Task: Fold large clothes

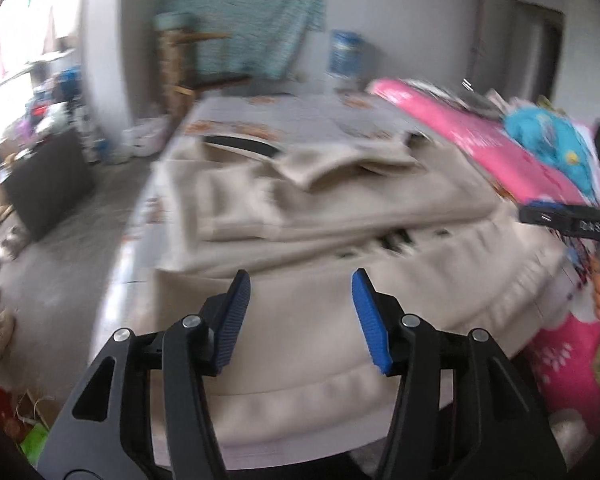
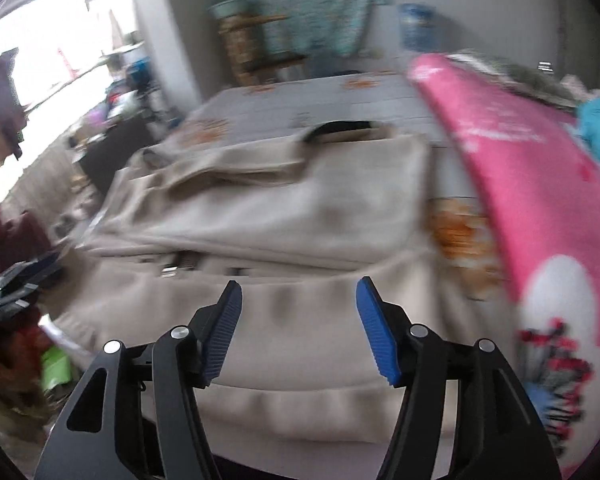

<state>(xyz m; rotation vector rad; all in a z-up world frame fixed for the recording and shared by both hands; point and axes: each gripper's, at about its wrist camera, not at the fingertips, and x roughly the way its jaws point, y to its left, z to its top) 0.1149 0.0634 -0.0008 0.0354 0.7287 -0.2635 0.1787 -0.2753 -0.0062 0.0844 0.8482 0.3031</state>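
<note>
Beige coat lies on the bed w/ sleeves and upper part already folded in, lower hem half still flat and left to fold; left claw & right claw spread, pinching nothing.

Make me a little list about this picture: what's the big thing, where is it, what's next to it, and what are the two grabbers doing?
garment: large beige fleece coat, partly folded, upper layer lying over lower
surface: bed with pale orange-patterned sheet
beside it: pink printed blanket, to the right of the coat
left hand-held gripper: open, nothing between its blue pads, above the coat's near hem
right hand-held gripper: open, nothing held, above the same hem
sharpness: both views blurred
</note>
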